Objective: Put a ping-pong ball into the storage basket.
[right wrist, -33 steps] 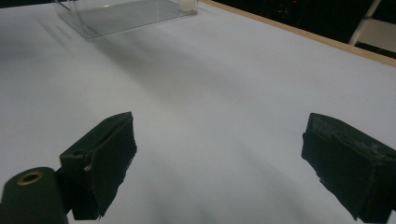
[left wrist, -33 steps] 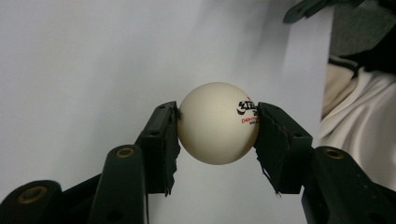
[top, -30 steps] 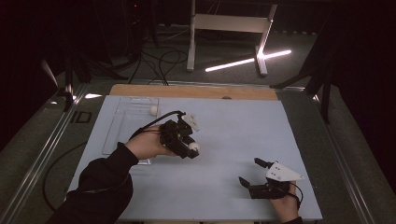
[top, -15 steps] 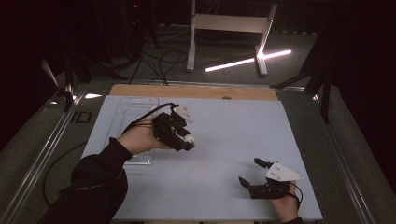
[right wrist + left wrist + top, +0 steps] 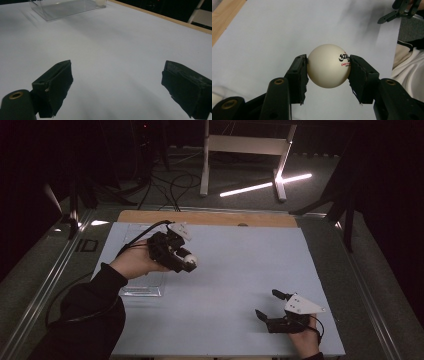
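High view: we see the left gripper [image 5: 187, 262], clamped on a table tennis ball [image 5: 191, 260], lifted off the clear tray [image 5: 142, 290] since earlier (pick likely done); right gripper [image 5: 272, 307] rests, jaws apart.

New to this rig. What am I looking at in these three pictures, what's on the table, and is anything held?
No robot arm here: a person holds a hand-held two-jaw gripper in each hand at a table covered by a pale blue sheet. The high view looks down from above the person's side; the other two come from cameras riding on each gripper, looking along its black jaws. The left gripper is shut on a white table tennis ball with printed marks, held above the sheet. The right gripper rests near the table's front edge, jaws open with nothing between them. A clear plastic tray lies at the left; the right gripper view shows another white ball in it.
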### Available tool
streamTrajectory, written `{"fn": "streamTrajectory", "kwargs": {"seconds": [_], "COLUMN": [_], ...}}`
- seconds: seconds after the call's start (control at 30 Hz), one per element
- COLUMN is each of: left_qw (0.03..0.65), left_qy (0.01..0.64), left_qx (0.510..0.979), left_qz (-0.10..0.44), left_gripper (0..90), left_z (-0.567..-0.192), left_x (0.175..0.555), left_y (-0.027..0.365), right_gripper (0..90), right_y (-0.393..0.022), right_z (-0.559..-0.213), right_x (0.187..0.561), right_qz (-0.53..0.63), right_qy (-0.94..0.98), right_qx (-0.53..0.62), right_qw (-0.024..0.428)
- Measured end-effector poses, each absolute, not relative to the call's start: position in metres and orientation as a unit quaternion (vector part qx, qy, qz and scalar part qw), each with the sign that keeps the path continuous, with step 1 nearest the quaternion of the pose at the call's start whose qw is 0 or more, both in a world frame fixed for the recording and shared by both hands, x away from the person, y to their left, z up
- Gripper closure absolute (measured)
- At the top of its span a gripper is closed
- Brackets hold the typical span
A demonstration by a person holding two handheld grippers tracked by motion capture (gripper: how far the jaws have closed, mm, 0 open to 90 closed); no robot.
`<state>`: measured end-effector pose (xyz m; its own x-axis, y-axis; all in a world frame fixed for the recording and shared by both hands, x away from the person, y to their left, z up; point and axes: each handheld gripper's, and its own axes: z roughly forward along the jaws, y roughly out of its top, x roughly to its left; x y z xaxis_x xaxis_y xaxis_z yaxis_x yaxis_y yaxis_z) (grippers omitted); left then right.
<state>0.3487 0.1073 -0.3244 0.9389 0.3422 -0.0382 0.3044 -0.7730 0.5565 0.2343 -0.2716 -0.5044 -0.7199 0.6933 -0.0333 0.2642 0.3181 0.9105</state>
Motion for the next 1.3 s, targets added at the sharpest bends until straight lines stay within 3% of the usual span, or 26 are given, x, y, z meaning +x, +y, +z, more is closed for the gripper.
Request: {"fn": "streamTrajectory", "kwargs": {"seconds": [0.73,1.3], "left_qw": [0.303,0.297], "left_qy": [0.222,0.26], "left_qx": [0.925,0.916], "left_qz": [0.06,0.065], "left_gripper": [52.1,52.1], "left_z": [-0.318,-0.346], "left_x": [0.352,0.361], "left_y": [0.149,0.176], "right_gripper": [9.7,9.7], "right_y": [-0.271,-0.271], "right_z": [-0.505,-0.505], "right_x": [0.234,0.234], "right_qz": [0.497,0.495], "right_qy": [0.783,0.785], "right_qx": [0.306,0.306], "right_qw": [0.214,0.214]}}
